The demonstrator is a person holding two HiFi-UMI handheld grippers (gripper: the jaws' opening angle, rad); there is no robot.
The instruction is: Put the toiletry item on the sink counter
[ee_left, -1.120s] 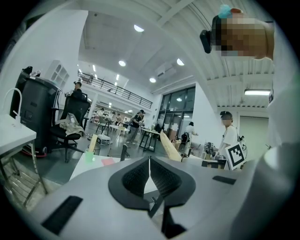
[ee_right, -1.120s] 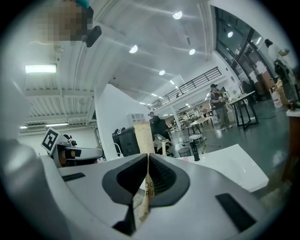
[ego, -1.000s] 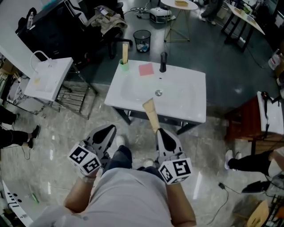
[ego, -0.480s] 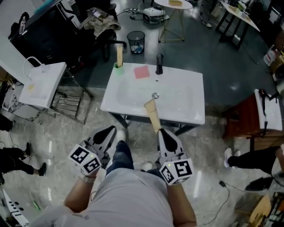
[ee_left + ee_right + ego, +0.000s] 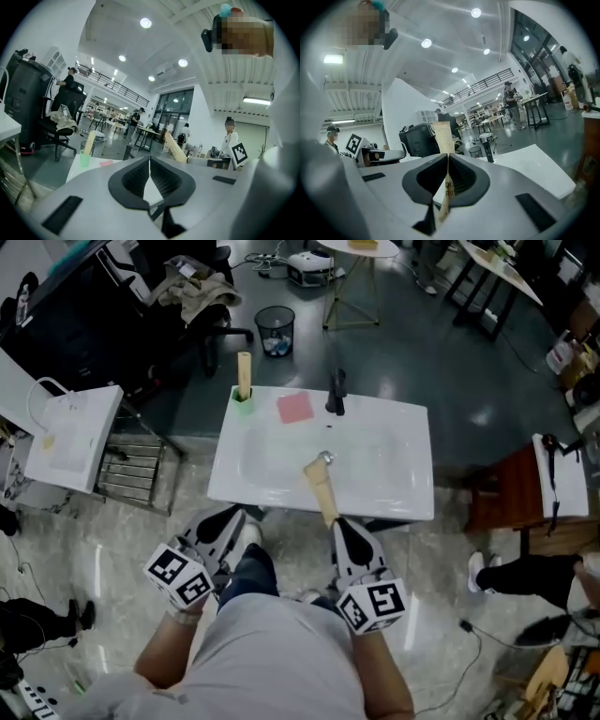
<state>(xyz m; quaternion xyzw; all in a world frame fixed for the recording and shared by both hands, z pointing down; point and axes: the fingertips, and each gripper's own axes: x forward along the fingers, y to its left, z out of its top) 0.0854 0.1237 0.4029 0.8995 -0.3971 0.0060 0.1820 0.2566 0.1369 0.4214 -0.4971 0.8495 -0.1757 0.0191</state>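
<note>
Tan toiletry tube (image 5: 321, 487): flat, widest at crimped far end, dark print near base. Frame centre, angled over front rim of white sink counter (image 5: 412, 495). Lower end clamped between closed jaws of right gripper (image 5: 336, 520). Left gripper (image 5: 232, 517), lower left: jaws together, nothing between.

1. Floor: smooth dark grey surface (image 5: 469, 381) in the far half; pale marbled tiles (image 5: 103, 540) in the near half.
2. Furniture: black mesh waste bin (image 5: 275, 331); black office chair (image 5: 220, 334) draped with cloth; round white table (image 5: 361, 247); reddish-brown cabinet (image 5: 502, 498) at right; wire rack (image 5: 127, 465) at left.
3. Light: round ceiling lamps (image 5: 146, 22) on a white ceiling; tall glazed wall (image 5: 176, 112); railed gallery (image 5: 112, 86) alongside.
</note>
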